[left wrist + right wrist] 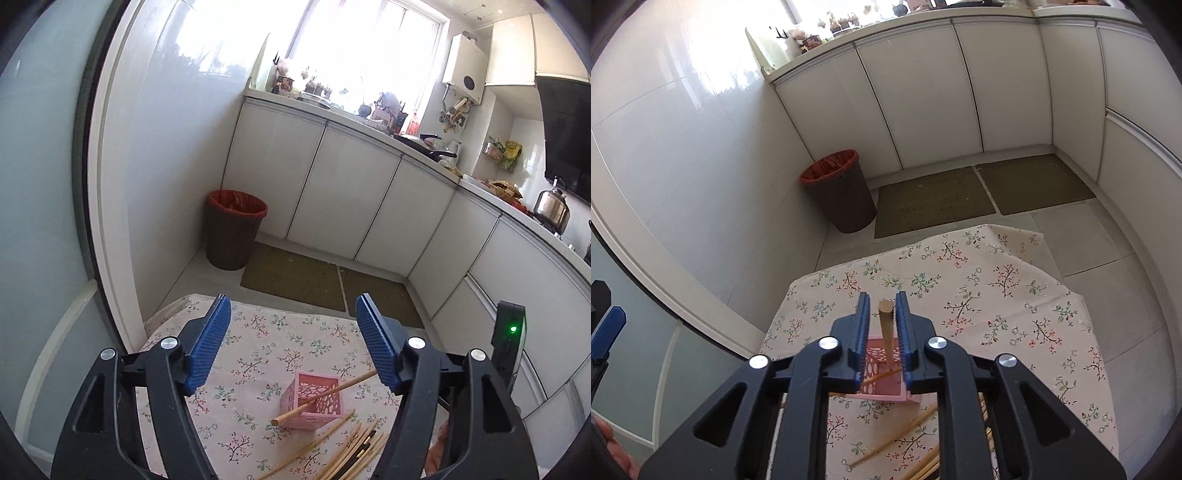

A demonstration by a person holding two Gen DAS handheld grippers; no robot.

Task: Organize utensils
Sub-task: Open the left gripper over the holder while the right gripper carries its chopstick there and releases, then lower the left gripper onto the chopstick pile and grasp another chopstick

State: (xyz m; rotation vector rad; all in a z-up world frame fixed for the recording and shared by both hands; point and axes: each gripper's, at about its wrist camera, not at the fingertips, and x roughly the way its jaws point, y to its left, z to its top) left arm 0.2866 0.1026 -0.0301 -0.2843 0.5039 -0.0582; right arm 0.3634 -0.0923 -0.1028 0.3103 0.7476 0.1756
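On the floral table [997, 295], the pink holder [314, 402] sits at centre, loose chopsticks [354, 450] at its 5 o'clock. Loading appears underway: the right gripper [883, 314], jaws narrowed, flanks one chopstick [886, 332] without clear contact, its long axis slanting from the holder toward 8 o'clock in the left view. Next likely calls for tipping it upright. The left gripper [291, 332] hangs wide open.

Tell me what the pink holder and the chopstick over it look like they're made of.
Pink holder: probably molded plastic, matte, with uniform colour and cut-out lattice walls. Chopstick: likely bamboo or wood, unvarnished tan with a plain round cut end.
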